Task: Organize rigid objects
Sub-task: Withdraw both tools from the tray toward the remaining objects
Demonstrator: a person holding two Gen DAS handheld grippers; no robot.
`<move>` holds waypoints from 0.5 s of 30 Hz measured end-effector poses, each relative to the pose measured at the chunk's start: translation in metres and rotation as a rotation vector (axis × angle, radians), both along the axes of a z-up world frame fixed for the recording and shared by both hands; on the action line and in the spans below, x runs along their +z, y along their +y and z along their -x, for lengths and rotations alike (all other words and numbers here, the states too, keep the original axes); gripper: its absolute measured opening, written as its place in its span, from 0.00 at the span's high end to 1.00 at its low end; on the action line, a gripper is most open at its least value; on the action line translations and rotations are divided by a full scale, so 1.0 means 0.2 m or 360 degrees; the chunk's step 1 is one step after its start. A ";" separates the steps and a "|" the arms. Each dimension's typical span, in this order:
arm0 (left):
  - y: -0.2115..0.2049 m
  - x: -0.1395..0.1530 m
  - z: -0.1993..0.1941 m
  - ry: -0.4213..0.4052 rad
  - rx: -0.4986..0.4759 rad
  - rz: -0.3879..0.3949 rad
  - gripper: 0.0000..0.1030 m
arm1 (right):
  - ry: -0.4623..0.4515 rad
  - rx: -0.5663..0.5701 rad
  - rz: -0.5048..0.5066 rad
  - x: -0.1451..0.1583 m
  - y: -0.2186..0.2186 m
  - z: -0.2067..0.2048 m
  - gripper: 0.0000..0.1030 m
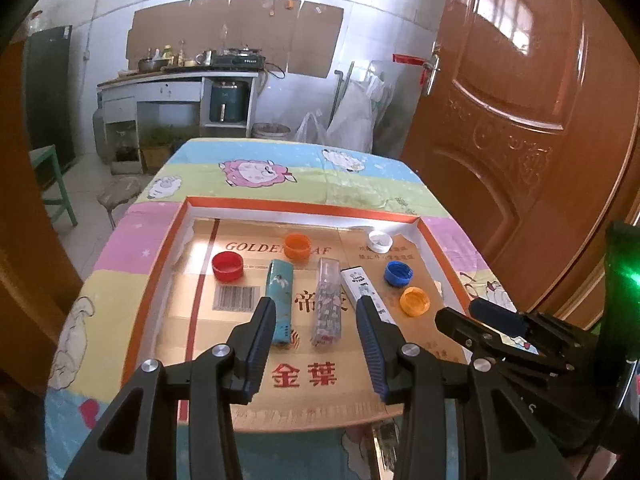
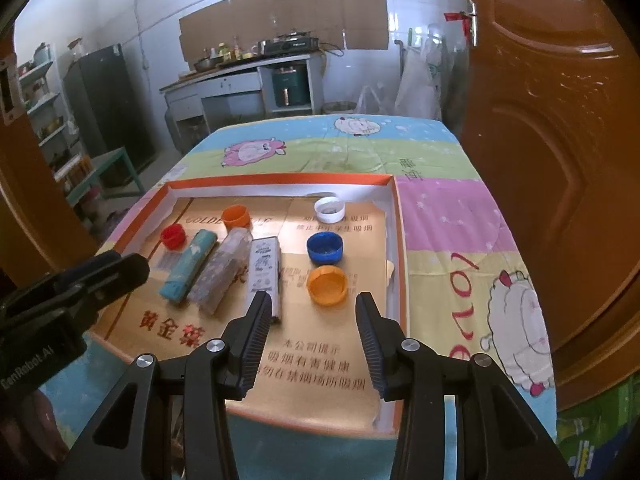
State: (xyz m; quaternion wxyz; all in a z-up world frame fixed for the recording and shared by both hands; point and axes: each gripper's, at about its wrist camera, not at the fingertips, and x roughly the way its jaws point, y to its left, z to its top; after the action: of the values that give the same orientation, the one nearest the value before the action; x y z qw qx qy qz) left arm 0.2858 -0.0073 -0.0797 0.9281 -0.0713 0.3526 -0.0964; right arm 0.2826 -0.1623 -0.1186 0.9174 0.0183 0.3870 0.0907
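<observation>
A shallow cardboard tray with an orange rim (image 1: 304, 202) lies on a table under a bright cartoon sheep cloth (image 1: 256, 172).

The left gripper (image 1: 316, 306) hangs over the near part of the tray. Its two black fingers are apart, about half way, and nothing is between them. Just past its left finger lies a long teal lighter with a flower picture (image 1: 280, 286). Right ahead, between the fingers, lies a clear long box with a pink pattern (image 1: 328, 300). By its right finger lies a white long box with black print (image 1: 362, 286). Further ahead are a red plastic cap (image 1: 227, 266), an orange plastic cap (image 1: 297, 245) and a white plastic cap (image 1: 380, 241).

The right gripper (image 2: 314, 302) is also half open and holds nothing. Just ahead of it sits a second orange cap (image 2: 327, 284), and a blue plastic cap (image 2: 325, 247) sits behind that one. The three long things lie side by side off to its left.
</observation>
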 end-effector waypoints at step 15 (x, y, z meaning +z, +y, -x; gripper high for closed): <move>0.06 0.11 0.23 -0.0082 0.0009 0.0012 0.59 | -0.0089 -0.0021 0.0022 0.16 0.02 0.24 0.56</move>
State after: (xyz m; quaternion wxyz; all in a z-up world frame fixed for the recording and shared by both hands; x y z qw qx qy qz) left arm 0.2402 0.0046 -0.0578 0.9368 -0.0731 0.3280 -0.0970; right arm 0.2342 -0.1591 -0.0864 0.9285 0.0120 0.3618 0.0823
